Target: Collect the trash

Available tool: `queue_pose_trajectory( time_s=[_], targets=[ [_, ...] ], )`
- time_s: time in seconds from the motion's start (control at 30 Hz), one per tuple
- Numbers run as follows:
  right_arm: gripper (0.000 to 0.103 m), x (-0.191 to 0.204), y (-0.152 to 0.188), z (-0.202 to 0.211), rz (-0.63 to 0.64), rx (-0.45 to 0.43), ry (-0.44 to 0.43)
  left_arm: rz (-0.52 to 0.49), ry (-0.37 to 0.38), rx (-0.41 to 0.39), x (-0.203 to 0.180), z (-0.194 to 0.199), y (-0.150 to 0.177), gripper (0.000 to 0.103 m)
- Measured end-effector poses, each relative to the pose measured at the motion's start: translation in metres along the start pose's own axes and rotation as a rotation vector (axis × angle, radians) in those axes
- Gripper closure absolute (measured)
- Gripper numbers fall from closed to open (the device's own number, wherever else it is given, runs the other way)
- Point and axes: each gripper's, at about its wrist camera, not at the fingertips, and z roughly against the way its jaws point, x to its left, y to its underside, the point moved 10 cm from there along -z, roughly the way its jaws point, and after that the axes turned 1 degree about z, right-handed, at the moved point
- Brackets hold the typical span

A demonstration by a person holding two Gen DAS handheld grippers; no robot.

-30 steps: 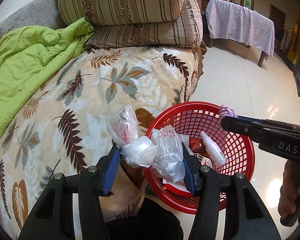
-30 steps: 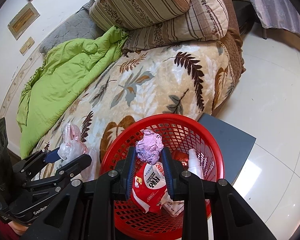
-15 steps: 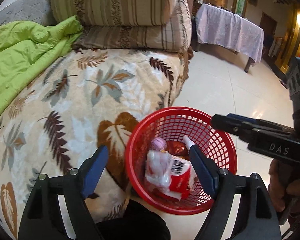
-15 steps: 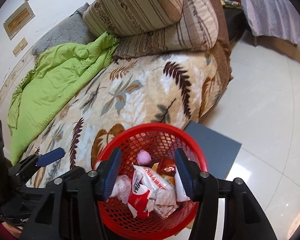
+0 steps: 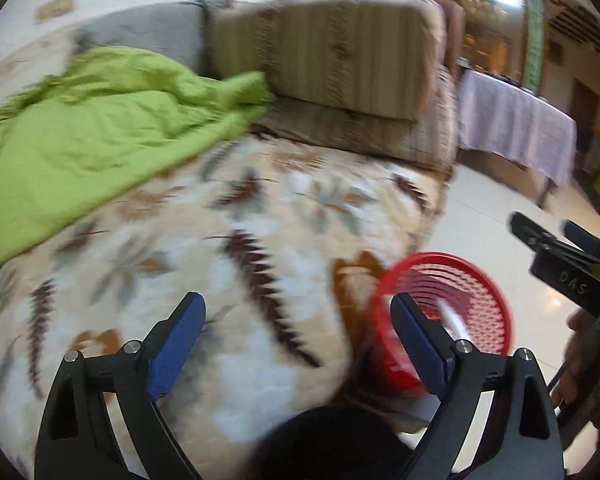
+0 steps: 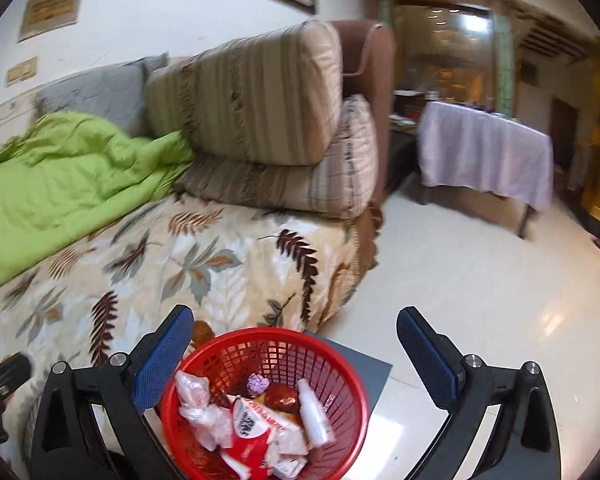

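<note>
Left claw (image 5: 296, 340) & right claw (image 6: 296, 354) both spread wide, empty. Trash (image 6: 256, 420) sits in the red basket (image 6: 351, 384) on the floor beside the bed (image 6: 220, 264). We judge drop-off done; next we scan the bed for leftovers, none visible.

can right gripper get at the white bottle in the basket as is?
Probably yes. The right gripper is open above the red basket, and the white bottle lies uncovered on top, against its right wall.
</note>
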Motion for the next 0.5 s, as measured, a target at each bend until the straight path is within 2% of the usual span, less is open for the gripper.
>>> queue_pose_trajectory(
  time_s=[0.1, 0.17, 0.23, 0.33, 0.4, 0.5],
  targets=[
    [0.000, 0.013, 0.018, 0.012, -0.039, 0.043, 0.060, 0.014, -0.101, -0.013, 0.032, 0.013, 0.011, 0.008],
    [0.000, 0.020, 0.033, 0.018, -0.010, 0.101, 0.115, 0.011, -0.143, -0.021, 0.048, 0.021, 0.020, 0.008],
    [0.000, 0.032, 0.045, 0.024, 0.035, 0.133, 0.089, 0.030, -0.191, -0.035, 0.065, 0.030, 0.030, 0.008],
    [0.000, 0.042, 0.056, 0.031, 0.077, 0.131, 0.078, 0.008, -0.301, -0.067, 0.081, 0.042, 0.040, 0.008],
    [0.000, 0.047, 0.058, 0.034, 0.103, 0.131, 0.080, -0.008, -0.309, -0.072, 0.083, 0.045, 0.044, 0.008],
    [0.000, 0.051, 0.058, 0.037, 0.112, 0.128, 0.081, 0.025, -0.284, -0.060, 0.087, 0.045, 0.050, 0.008]
  ],
)
